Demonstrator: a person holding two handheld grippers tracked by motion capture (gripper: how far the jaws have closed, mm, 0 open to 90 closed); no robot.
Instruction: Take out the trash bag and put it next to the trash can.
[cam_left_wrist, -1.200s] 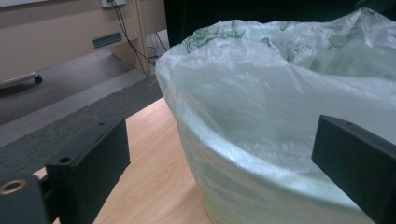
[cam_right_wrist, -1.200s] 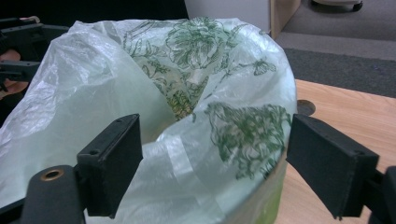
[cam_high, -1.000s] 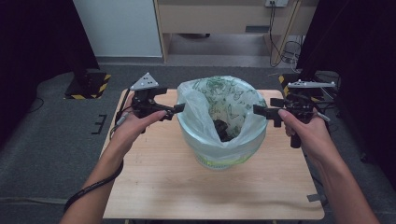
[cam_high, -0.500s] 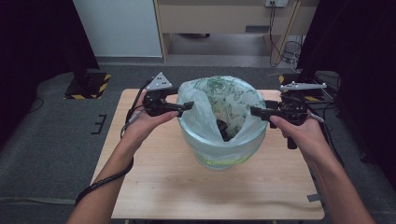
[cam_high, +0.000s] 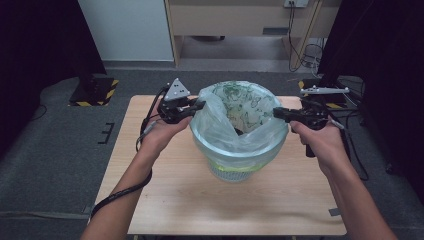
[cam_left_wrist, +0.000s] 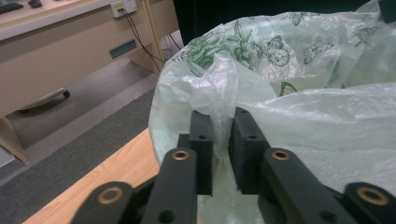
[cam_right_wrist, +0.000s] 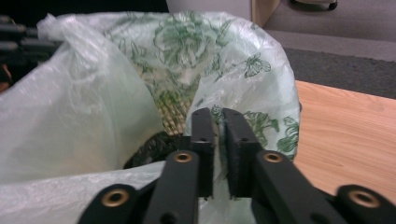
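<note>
Worktop (cam_high: 165, 200): pale wood-grain board, rectangular, smooth, standing on grey carpet floor (cam_high: 55, 165).
Bin (cam_high: 235, 172): round basket near the middle of the worktop, wall of open mesh or weave, pale with a green band under the liner overhang.
Liner bag (cam_high: 240, 132): thin translucent plastic, pale green, crinkled and glossy, printed with darker green flowers and butterflies; folded over the bin rim, raised into peaks at the left and right sides.
Inside the bin: dark contents low down, too unclear to name.
Left claw (cam_high: 199, 105): black, two flat blocky jaws with brass-coloured pivot pins; jaws drawn close on a bunched fold of the liner bag at the bin's left edge, film standing up between them in the left gripper view (cam_left_wrist: 219, 140).
Grey plate (cam_high: 178, 90): three-cornered, dotted, on top of the left claw.
Right claw (cam_high: 278, 113): same black build; jaws nearly together on the bag's rim at the bin's right edge, pinching the plastic in the right gripper view (cam_right_wrist: 218, 144).
Hands: left hand (cam_high: 162, 131) and right hand (cam_high: 322, 142) each wrapped round a handle, forearms entering from below.
Cable (cam_high: 122, 192): black, looped round the left forearm.
</note>
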